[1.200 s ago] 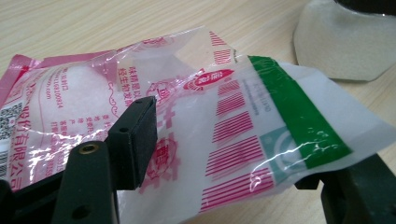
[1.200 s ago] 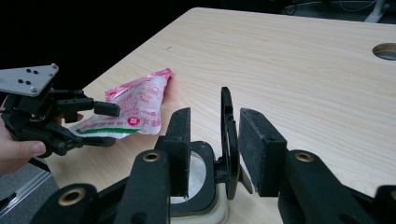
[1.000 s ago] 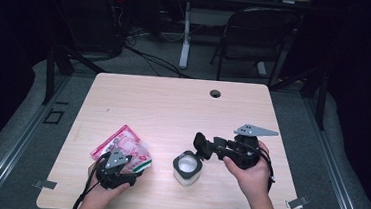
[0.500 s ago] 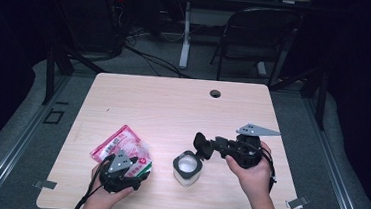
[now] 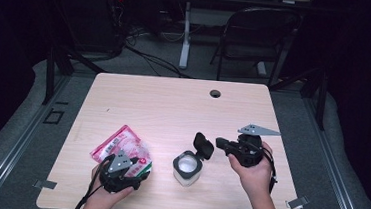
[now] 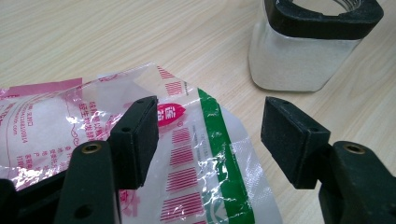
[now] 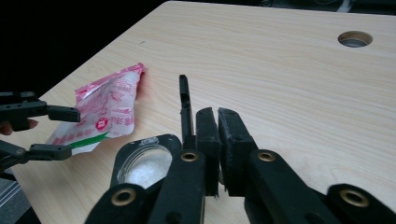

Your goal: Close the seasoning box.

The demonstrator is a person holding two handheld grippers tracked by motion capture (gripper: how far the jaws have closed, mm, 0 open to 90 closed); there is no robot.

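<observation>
**With the lid flipped up, bag pickup comes next**

While my right gripper (image 7: 218, 122) has just closed to nearly shut, empty beside the jar (image 5: 187, 167) lid (image 5: 203, 145), my left gripper (image 6: 210, 135) straddles the bag (image 6: 196, 154) corner, wide open. Next: I'd pinch that corner squarely, then lift.

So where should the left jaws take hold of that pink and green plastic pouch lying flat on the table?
Grip the clear sealed edge by the green stripe of the pink and green plastic pouch, coming in low from the near side. That end is empty flat film, while the white filling bulges farther back.
</observation>
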